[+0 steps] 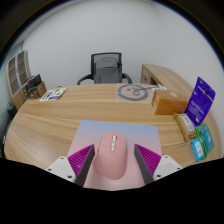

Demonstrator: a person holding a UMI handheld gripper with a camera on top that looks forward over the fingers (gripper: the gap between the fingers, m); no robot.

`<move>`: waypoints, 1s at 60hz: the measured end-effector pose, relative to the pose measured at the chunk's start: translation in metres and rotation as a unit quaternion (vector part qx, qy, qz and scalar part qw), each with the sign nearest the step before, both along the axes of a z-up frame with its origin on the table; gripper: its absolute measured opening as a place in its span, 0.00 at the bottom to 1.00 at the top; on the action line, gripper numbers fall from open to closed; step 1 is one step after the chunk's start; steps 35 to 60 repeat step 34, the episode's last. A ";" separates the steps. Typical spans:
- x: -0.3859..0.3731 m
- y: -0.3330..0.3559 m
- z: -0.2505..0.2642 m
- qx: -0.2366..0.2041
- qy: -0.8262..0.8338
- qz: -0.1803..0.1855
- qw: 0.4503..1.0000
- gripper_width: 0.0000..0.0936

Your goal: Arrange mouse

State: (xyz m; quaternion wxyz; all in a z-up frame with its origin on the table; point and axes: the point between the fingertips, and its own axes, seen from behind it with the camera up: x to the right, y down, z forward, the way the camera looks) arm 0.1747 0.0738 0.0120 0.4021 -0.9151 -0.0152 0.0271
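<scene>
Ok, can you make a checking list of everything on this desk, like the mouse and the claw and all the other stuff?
Surface: long light wooden desk, with a pale blue mat under the mouse.
Job's things: pink computer mouse lying between the claw's fingers.
Clutter: purple box, round grey object, papers, green packet.
Grippers: claw open, magenta pads either side of the mouse, gaps showing.
Cables: nothing seen.
Surroundings: black office chair, white wall, wooden side cabinet.

The single camera rides on the gripper, low over the wooden desk [60,125], facing the office chair [104,68] beyond.
</scene>
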 end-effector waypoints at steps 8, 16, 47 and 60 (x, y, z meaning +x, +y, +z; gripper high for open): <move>0.001 -0.029 0.037 0.017 -0.002 -0.038 0.999 0.89; -0.017 -0.076 0.090 0.050 0.004 -0.077 0.996 0.89; -0.069 -0.216 0.140 0.058 0.043 -0.141 0.987 0.89; -0.069 -0.216 0.140 0.058 0.043 -0.141 0.987 0.89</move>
